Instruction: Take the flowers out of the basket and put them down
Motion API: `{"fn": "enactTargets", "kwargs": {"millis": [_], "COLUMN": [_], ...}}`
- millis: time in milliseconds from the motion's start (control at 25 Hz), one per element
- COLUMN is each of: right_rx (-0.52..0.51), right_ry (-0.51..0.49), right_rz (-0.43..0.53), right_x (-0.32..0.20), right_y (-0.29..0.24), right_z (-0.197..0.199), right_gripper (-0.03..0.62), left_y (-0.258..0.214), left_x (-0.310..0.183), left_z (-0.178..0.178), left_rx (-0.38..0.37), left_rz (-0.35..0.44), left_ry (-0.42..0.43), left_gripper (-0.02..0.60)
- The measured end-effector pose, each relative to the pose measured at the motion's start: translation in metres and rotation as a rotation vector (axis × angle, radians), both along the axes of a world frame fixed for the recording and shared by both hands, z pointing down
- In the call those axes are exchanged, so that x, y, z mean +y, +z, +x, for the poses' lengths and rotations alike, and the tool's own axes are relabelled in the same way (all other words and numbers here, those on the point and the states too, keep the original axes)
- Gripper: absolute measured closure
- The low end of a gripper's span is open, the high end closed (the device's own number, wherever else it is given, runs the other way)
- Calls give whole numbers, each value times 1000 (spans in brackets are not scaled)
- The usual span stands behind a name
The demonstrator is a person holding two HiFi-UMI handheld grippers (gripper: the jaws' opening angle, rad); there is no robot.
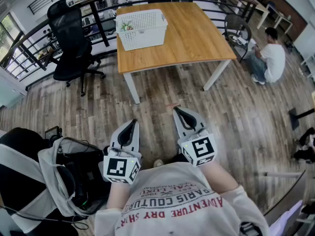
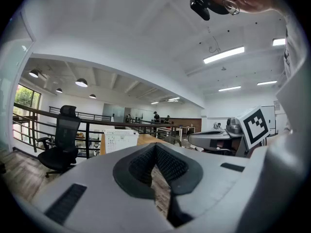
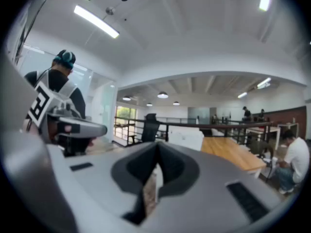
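Tools first, from the head view: the left tool (image 1: 132,123) and the right tool (image 1: 178,110) are held side by side at waist height over the plank floor (image 1: 162,95). Each has its jaws drawn together on nothing. Well ahead of them stands a wooden worktop (image 1: 192,33). A white lattice basket (image 1: 145,37) sits near its far left corner. The flowers (image 1: 127,27) lie inside at the basket's left end, showing only as a scrap of green and red above the rim. A black office chair (image 1: 71,38) stands to the left of the worktop, and a seated person (image 1: 273,58) is off to the right.

Left gripper view: the dark pads meet at their tips, with bare floor showing through the slot below them. The basket is small and distant beyond the jaws.

Right gripper view: these jaws are likewise closed and empty. The basket and the worktop's edge lie far ahead.

Too little of the flowers shows to tell real from artificial. Either way they are probably light, limp and easily crushed. The stems, low down and clear of the blooms, look the safer place to pinch. The light basket may shift or lift if a stem snags in its lattice, so the spare tool may need to steady its rim.
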State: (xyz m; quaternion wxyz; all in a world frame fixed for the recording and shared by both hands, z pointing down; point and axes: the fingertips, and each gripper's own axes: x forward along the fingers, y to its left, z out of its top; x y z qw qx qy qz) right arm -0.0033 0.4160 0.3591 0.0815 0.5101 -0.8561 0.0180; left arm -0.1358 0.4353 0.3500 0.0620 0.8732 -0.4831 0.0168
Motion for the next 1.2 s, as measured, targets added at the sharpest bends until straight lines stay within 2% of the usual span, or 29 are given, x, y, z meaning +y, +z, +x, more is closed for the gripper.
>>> {"fn": "enactTargets", "kwargs": {"millis": [560,760,1000,1200], "right_rx": [-32,-46,-29,-24], "right_ry": [14,17,-3,-34], "right_rz": [-17,-53,-86,-114], "right_x": [-26,-46,-93,-162], "right_y": [8,15,38,60], "right_z": [-15,-19,-12,-15], "right_gripper": [565,566,565,565], "left_y": [8,5,27,45], "left_x": [-27,-46,-94,-153], "left_z": [-14,-27,-30,-37], "left_rx": [13,66,32,25], "left_rz": [-17,-20,-45,-68], "left_ry": [5,-30,-87,-141], "left_gripper": [557,557,556,556]}}
